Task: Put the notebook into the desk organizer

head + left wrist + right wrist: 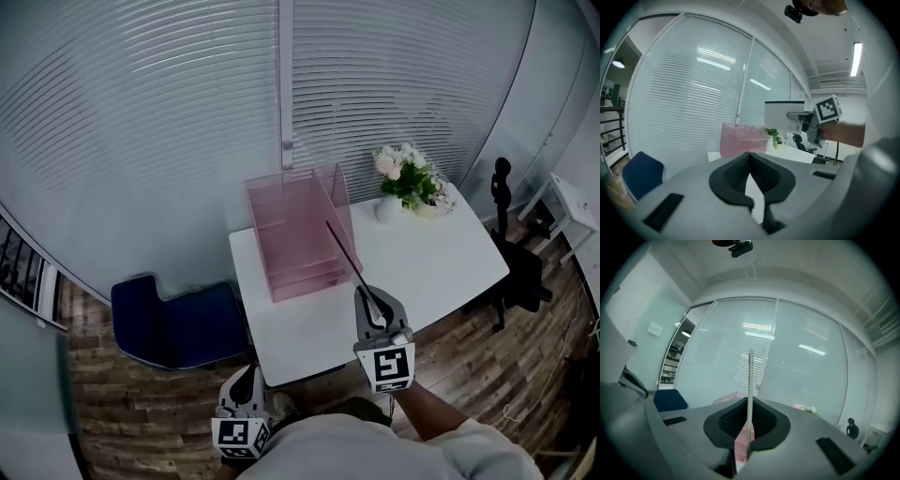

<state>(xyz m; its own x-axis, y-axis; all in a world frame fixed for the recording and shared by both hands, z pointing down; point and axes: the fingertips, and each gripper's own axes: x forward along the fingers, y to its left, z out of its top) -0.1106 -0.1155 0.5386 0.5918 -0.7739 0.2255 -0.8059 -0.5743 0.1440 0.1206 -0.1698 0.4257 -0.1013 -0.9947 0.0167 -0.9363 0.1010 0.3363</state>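
Observation:
A pink see-through desk organizer (298, 232) stands at the back left of the white table (441, 262). My right gripper (368, 296) hovers over the table's front edge, shut on the notebook (345, 251). The notebook is held upright and edge on, slanting up toward the organizer's right side. In the right gripper view the notebook (750, 394) is a thin vertical strip clamped between the pads, with the organizer (727, 399) low behind it. My left gripper (246, 375) hangs below the table's front edge, shut and holding nothing. Its own view shows the organizer (743, 139) and the notebook (783, 116) as a flat pale sheet.
A vase of flowers (410, 184) stands at the table's back right corner. A blue chair (173, 323) is left of the table and a black office chair (520, 272) to its right. Slatted blinds on a glass wall close off the back.

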